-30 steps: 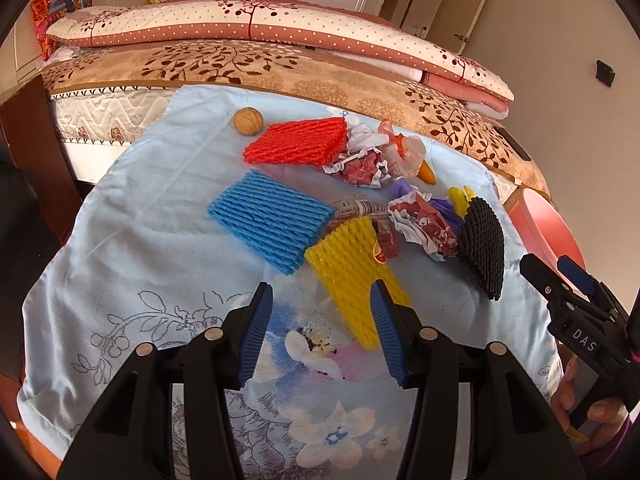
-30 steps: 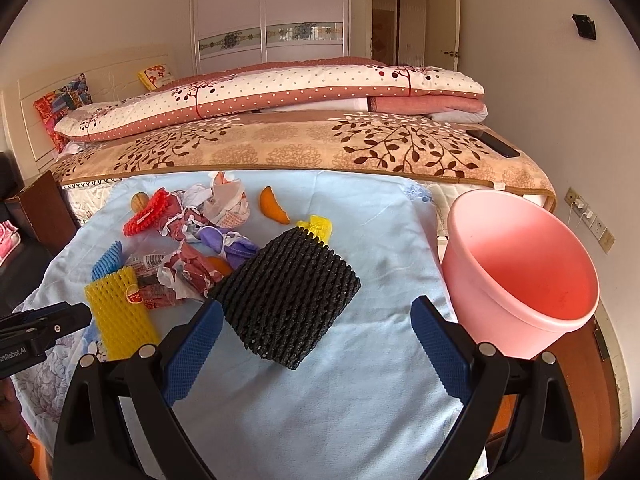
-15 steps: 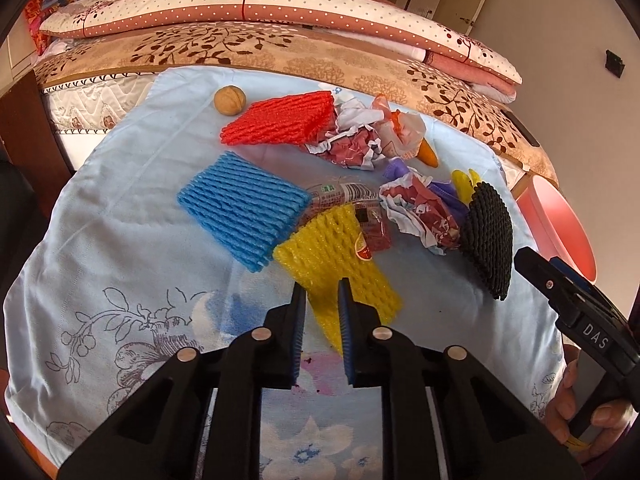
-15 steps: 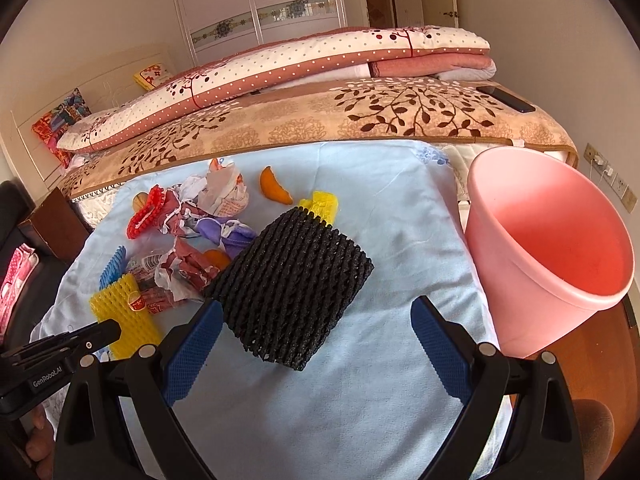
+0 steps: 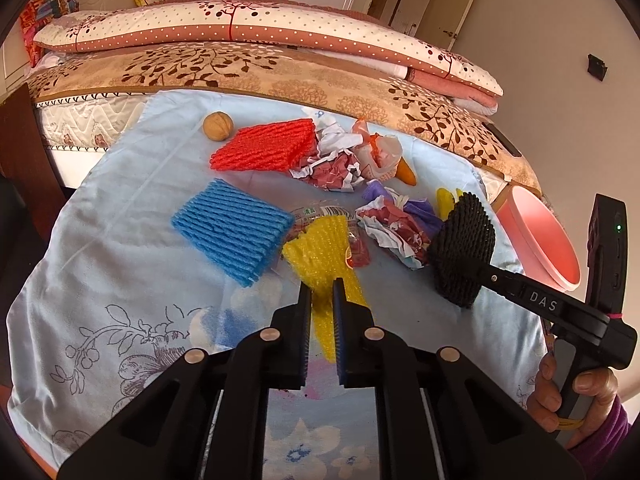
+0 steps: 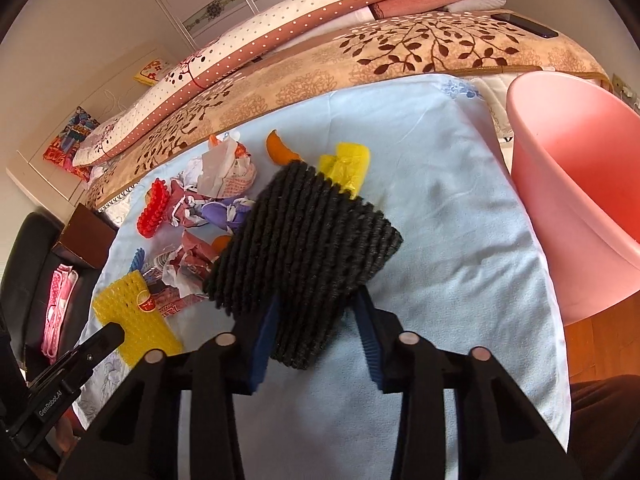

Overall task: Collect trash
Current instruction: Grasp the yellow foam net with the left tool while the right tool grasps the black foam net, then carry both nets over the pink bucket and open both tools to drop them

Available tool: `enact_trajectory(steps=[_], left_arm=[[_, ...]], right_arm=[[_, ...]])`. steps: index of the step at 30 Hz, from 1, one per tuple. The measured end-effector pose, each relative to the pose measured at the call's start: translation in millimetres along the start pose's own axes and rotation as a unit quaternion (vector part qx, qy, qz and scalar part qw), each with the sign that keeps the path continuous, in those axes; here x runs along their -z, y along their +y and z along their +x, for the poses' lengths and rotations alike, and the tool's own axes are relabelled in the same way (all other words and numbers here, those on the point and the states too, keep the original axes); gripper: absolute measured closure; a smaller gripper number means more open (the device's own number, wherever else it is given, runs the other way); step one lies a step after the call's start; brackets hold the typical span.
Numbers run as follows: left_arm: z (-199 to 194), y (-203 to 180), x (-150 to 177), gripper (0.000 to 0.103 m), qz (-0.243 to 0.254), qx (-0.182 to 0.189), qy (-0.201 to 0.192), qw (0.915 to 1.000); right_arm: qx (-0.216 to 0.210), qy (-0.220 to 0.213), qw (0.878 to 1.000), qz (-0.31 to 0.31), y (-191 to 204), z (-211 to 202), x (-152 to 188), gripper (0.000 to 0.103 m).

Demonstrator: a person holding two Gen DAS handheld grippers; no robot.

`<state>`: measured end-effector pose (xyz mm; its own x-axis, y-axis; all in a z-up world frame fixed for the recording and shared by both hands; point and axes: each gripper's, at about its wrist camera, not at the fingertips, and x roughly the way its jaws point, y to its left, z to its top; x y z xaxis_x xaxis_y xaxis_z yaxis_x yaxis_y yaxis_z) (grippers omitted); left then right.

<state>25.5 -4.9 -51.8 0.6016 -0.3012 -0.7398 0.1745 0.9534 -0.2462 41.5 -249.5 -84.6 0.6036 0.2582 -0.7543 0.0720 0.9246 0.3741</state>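
The left hand-held gripper [image 5: 321, 300] is being kept clamped on the yellow foam net sleeve [image 5: 325, 258]; its jaws have just been closing, and the near end of the sleeve is being pressed between the blue pads. The right hand-held gripper [image 6: 316, 320] is being closed on the black foam net sleeve [image 6: 304, 240]; its jaws have also just been closing, and the lower edge of this sleeve is being squeezed between its pads. In the left wrist view the black sleeve is being seen tilted up from the light blue cloth [image 5: 120, 208], which is spread over the bed.

The pink plastic bucket [image 6: 580, 184] is taken here as the landmark. The black sleeve is lying near the bucket, on the cloth just beside it. The yellow sleeve is lying farther from the bucket, beyond the black one. Between the two sleeves, crumpled red and white paper [image 5: 390, 228] is lying. The blue foam net sleeve [image 5: 232, 232] and the red foam net sleeve [image 5: 268, 146] are lying well apart from the bucket, on the far side of the paper heap. The brown walnut [image 5: 217, 127] is lying farthest from the bucket, just beside the red sleeve. An orange peel piece [image 6: 280, 151] is lying near the far end of the black sleeve.
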Motion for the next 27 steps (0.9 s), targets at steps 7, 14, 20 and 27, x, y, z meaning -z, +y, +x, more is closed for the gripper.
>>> enact_trajectory(steps=[7,14,20,27], left_arm=[[-13.2,-8.5,-10.1,0.093,0.006,0.011,-0.025,0.9996],[-24.2,-30.7,-27.2,0.093,0.023,0.024,-0.047,0.9984],[-22.5,-67.1,-44.1,0.093,0.056,0.045,-0.056,0.9958],[-13.9,-123.7,-64.1,0.093,0.098,0.087,-0.068,0.9891]], right_arm=[[0.004,-0.044,0.998,-0.042,8.8,-30.3,-1.9,0.094],[0.004,-0.087,0.995,-0.044,1.1,-65.0,-10.3,0.094],[0.040,-0.123,0.991,-0.031,-21.4,-95.0,-20.4,0.094],[0.109,-0.150,0.983,0.003,-67.3,-121.5,-29.5,0.094]])
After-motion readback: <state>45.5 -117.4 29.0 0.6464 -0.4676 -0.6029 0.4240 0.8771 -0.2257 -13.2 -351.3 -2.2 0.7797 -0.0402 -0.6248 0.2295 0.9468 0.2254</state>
